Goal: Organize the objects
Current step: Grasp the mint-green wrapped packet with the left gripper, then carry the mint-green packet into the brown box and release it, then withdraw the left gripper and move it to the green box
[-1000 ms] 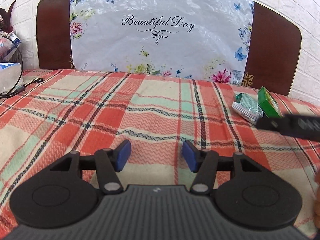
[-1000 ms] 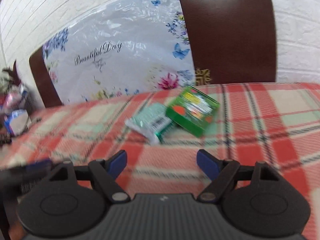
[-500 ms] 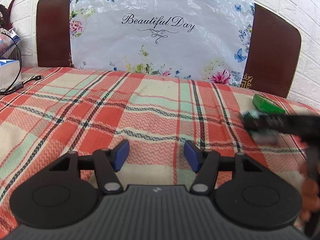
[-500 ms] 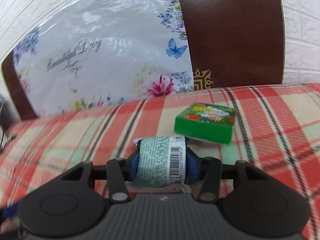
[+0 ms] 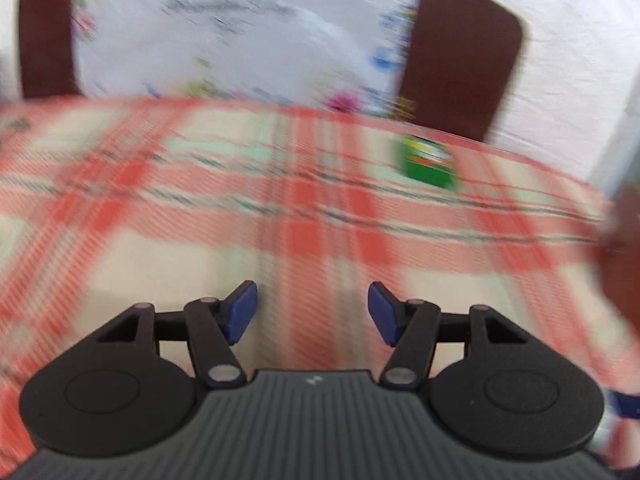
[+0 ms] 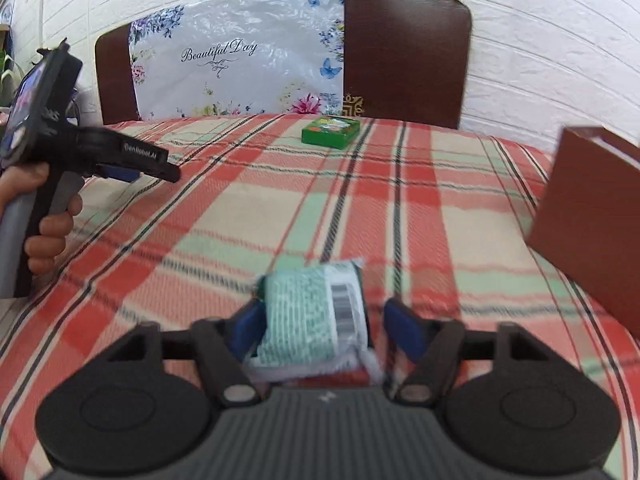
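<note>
Nearest to me, my right gripper (image 6: 322, 330) has its jaws opening around the mint-green packet (image 6: 310, 320): the packet sits between the blue pads, against the left one, with a clear gap on the right side, so I am no longer pinching it. Its barcode faces up and its outline is smeared. My left gripper (image 5: 312, 310) has its pads standing apart with nothing between them, only the plaid blanket (image 5: 160, 240) below. That left view is badly blurred and shows no packet at all; it does catch a brownish blur at its right edge that I cannot identify. Only the right view shows the brown box (image 6: 592, 220) near its right side, tilted on the blanket, and, at the left, my left hand (image 6: 48, 216) wrapped round the handle of the other tool. Farther off, both views show the green box (image 6: 331, 132) lying flat on the blanket near the headboard (image 6: 404, 52). Behind it leans the floral plastic sheet (image 6: 240, 60), its lettering readable only from the right.
</note>
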Demonstrator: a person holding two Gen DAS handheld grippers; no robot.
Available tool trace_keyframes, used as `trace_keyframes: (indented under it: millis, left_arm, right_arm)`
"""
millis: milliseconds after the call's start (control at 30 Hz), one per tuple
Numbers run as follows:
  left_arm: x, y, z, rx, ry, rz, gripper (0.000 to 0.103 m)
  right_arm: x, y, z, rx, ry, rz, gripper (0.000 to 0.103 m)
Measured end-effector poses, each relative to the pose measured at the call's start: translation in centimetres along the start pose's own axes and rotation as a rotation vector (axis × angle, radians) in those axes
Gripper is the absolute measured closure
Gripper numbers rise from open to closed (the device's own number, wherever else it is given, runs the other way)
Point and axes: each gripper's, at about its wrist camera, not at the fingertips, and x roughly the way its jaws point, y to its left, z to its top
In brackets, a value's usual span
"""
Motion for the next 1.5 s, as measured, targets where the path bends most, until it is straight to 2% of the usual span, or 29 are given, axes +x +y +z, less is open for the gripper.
trace_keyframes:
  millis: [67, 133, 200, 267, 367, 400, 433, 467, 533, 600, 700, 800, 900, 1067, 1167, 1233, 1300, 1400, 1500]
  left_arm:
    - [-1.0, -1.9, -0.6, -0.065, 0.104, -0.149, 0.042]
    - [-1.6, -4.2, -1.1, -0.086, 0.194, -0.256, 0.045]
    - [-1.9, -6.6, -1.6, -0.039, 0.247, -0.283, 0.045]
    - [-1.5, -8.4, -2.1, 0.012, 0.282, -0.275, 0.044]
    - [0.3, -10.0, -3.1, 0.02, 0.342, -0.267, 0.045]
    - [0.5, -10.4, -3.2, 0.025, 0.323, -0.264, 0.047]
    - [0.6, -10.9, -3.2, 0.035, 0.318, -0.264, 0.051]
    - [0.8, -11.4, -3.1, 0.029, 0.326, -0.274, 0.06]
    - [0.8, -12.5, -2.2, 0.038, 0.338, -0.274, 0.063]
    - [0.0, -14.3, -1.1, 0.088, 0.304, -0.297, 0.064]
    - [-1.5, -18.1, 1.4, 0.169, 0.227, -0.359, 0.064]
    - [-2.1, -22.6, 3.7, 0.234, 0.17, -0.429, 0.064]
    - [-1.6, -27.5, 4.7, 0.304, 0.128, -0.482, 0.064]
    - [1.4, -34.4, 4.4, 0.391, 0.116, -0.535, 0.063]
    - [3.1, -37.3, 3.5, 0.441, 0.125, -0.526, 0.06]
    - [4.1, -38.5, 2.8, 0.477, 0.121, -0.491, 0.06]
    - [4.7, -39.1, 2.4, 0.5, 0.117, -0.455, 0.06]
    - [4.4, -38.0, 2.4, 0.489, 0.116, -0.446, 0.06]
    - [3.0, -35.9, 3.2, 0.466, 0.07, -0.46, 0.06]
  right_arm:
    - [-0.8, -0.5, -0.6, 0.017, -0.002, 0.002, 0.029]
    - [-1.0, -0.6, -0.6, 0.013, -0.005, 0.007, 0.029]
    - [-0.9, -0.7, -0.4, 0.002, 0.006, 0.02, 0.029]
    - [-1.0, -0.5, -0.5, -0.028, 0.001, 0.03, 0.025]
    - [-0.7, -0.4, -0.6, -0.055, 0.017, 0.033, 0.026]
    - [-0.6, -0.5, -0.6, -0.051, 0.019, 0.046, 0.032]
    - [-0.6, -0.5, -0.7, -0.055, 0.017, 0.052, 0.048]
    - [-0.7, -0.5, -0.8, -0.063, 0.007, 0.064, 0.054]
    - [-0.9, -0.8, -0.8, -0.049, -0.003, 0.063, 0.056]
    - [-1.4, -1.4, -0.6, -0.033, -0.03, 0.042, 0.057]
    - [-3.5, -3.4, 0.7, -0.009, -0.124, -0.005, 0.057]
    - [-6.0, -6.2, 2.5, 0.002, -0.232, -0.102, 0.057]
    - [-7.5, -9.8, 3.9, 0.037, -0.301, -0.195, 0.056]
    - [-8.4, -15.9, 4.6, 0.132, -0.325, -0.322, 0.056]
    - [-8.1, -18.7, 4.2, 0.182, -0.303, -0.383, 0.056]
    - [-7.4, -20.2, 3.8, 0.212, -0.273, -0.418, 0.053]
    - [-6.7, -21.2, 3.3, 0.233, -0.257, -0.466, 0.043]
    - [-6.6, -21.8, 2.7, 0.269, -0.257, -0.473, 0.042]
    - [-7.3, -21.0, 2.6, 0.272, -0.299, -0.476, 0.042]
